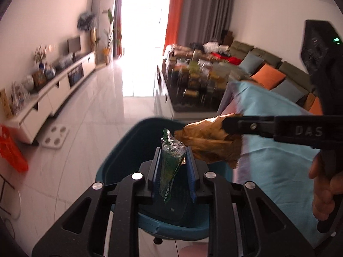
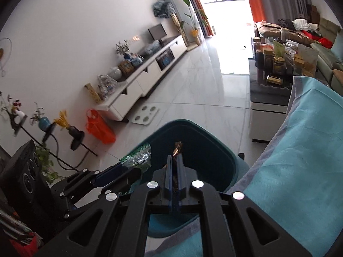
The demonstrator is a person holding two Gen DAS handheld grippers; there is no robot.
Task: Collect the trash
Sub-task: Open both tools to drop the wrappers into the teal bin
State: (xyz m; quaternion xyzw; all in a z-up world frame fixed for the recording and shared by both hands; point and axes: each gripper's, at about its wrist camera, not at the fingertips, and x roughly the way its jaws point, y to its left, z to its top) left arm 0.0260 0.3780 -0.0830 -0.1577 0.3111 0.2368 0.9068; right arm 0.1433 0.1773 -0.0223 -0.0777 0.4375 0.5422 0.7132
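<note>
I hold both grippers tilted down over teal bin (image 1: 120, 150) | left gripper (image 1: 173, 162) clamps green wrapper (image 1: 171, 167) | right gripper (image 2: 176, 160) pinches brown wrapper (image 1: 210, 143) | bin floor hidden by fingers

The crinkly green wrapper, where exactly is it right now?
In the left wrist view the green wrapper sits between the fingers of the left tool, over the open teal bin, just left of the brown wrapper in the right tool.
</note>
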